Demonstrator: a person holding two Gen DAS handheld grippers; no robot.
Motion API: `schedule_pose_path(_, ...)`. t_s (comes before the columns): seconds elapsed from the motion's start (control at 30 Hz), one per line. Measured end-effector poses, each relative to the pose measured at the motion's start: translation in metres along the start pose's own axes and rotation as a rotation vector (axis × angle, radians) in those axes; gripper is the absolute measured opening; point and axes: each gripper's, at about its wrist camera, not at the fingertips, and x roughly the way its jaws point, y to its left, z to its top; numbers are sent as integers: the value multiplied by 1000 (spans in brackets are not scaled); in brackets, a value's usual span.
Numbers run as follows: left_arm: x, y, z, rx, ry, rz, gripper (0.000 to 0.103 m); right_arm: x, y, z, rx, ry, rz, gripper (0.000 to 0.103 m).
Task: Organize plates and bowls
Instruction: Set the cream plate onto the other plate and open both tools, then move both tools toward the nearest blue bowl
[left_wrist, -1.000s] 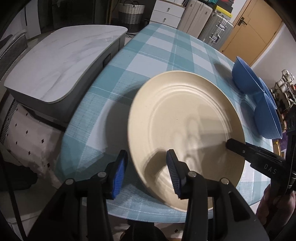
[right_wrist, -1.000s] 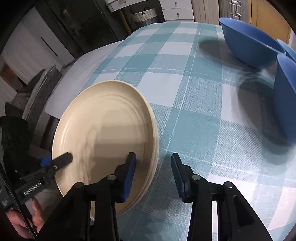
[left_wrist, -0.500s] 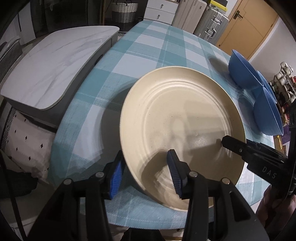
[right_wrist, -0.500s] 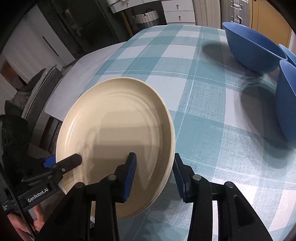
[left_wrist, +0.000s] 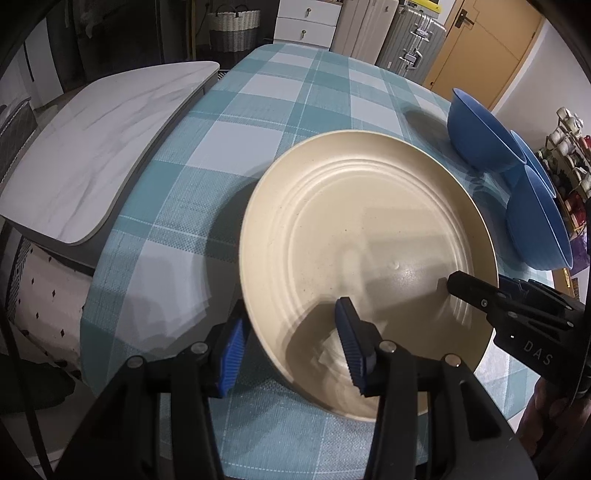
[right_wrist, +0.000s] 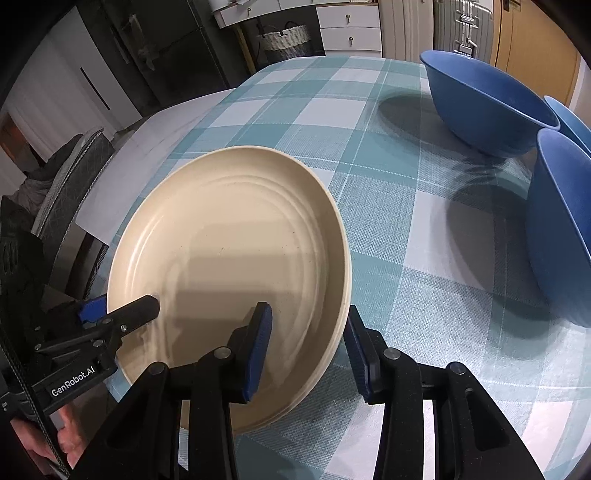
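While the round table (left_wrist: 280, 110) with its teal-and-white checked cloth takes up most of both views, it's the big cream plate (left_wrist: 369, 258) that sits right in front of the two grippers, lying near the table's close edge. In the right wrist view it looks like there's more than one rim stacked at the near side, so it may be a short stack, hard to say for sure.

The left gripper (left_wrist: 291, 347) straddles the plate's left rim: one blue pad is outside the edge, the other sits over the inside of the plate. The jaws are roughly half open, and whether the pads actually press on the rim can't be told from here. The right gripper (right_wrist: 308, 349) does the same on the opposite rim, one finger over the plate, one outside against the edge, also about half open, and contact isn't clear either.

Beyond the plate, ahead and off to the right of both grippers, three blue bowls (right_wrist: 487, 103) huddle together on the cloth. To the far left of the left gripper there's a marble-topped side table (left_wrist: 96, 147) butting up to the round one.
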Motion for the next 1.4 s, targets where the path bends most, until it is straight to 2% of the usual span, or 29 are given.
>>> schedule_pose_path(0.1, -1, 0, 0, 5, -1, 10, 46, 0, 0, 3, -3, 18, -6, 40)
schedule_pose_path(0.2, -5, 3, 1, 9, -18, 81, 47, -3, -1, 4, 2, 26, -5, 40)
schedule_pose_path(0.33, -18, 14, 1, -23, -26, 106, 47, -20, 8, 1, -109, -59, -108, 43)
schedule_pose_path(0.4, -27, 20, 0, -40, -45, 119, 47, -30, 7, -1, -130, -97, -124, 48)
schedule_pose_path(0.57, -54, 17, -3, -78, -90, 100, 47, -69, -2, -11, -134, -217, -121, 49)
schedule_pose_path(0.67, -82, -15, -6, -28, -193, 60, 48, -96, -10, -19, -121, -290, -93, 50)
schedule_pose_path(0.73, -96, -42, -8, 36, -258, 66, 54, -119, -18, -30, -106, -344, -82, 55)
schedule_pose_path(0.77, -103, -63, -11, 93, -314, 93, 62, -132, -24, -37, -107, -377, -81, 62)
schedule_pose_path(0.8, -107, -80, -13, 143, -360, 119, 78, -142, -31, -43, -103, -400, -74, 69)
schedule_pose_path(0.87, -111, -116, -21, 235, -452, 148, 95, -156, -46, -53, -71, -440, -61, 70)
schedule_pose_path(0.93, -112, -143, -25, 285, -498, 115, 96, -168, -67, -64, -17, -464, -72, 70)
schedule_pose_path(1.03, -110, -172, -27, 282, -528, 46, 100, -184, -93, -78, 38, -510, -115, 71)
schedule_pose_path(1.07, -109, -179, -27, 268, -536, 19, 103, -190, -104, -84, 65, -535, -136, 76)
schedule_pose_path(1.1, -108, -184, -27, 253, -549, 8, 103, -197, -115, -90, 98, -563, -162, 87)
schedule_pose_path(1.17, -106, -192, -27, 205, -598, -5, 103, -210, -132, -102, 144, -617, -212, 98)
schedule_pose_path(1.2, -103, -195, -26, 180, -613, -15, 103, -219, -141, -109, 163, -664, -238, 102)
schedule_pose_path(1.23, -102, -197, -26, 161, -624, -36, 103, -225, -148, -115, 170, -701, -247, 102)
schedule_pose_path(1.3, -95, -208, -18, 162, -600, -75, 103, -237, -160, -124, 175, -757, -249, 102)
schedule_pose_path(1.4, -81, -233, 0, 185, -551, -50, 103, -250, -176, -115, 180, -779, -253, 102)
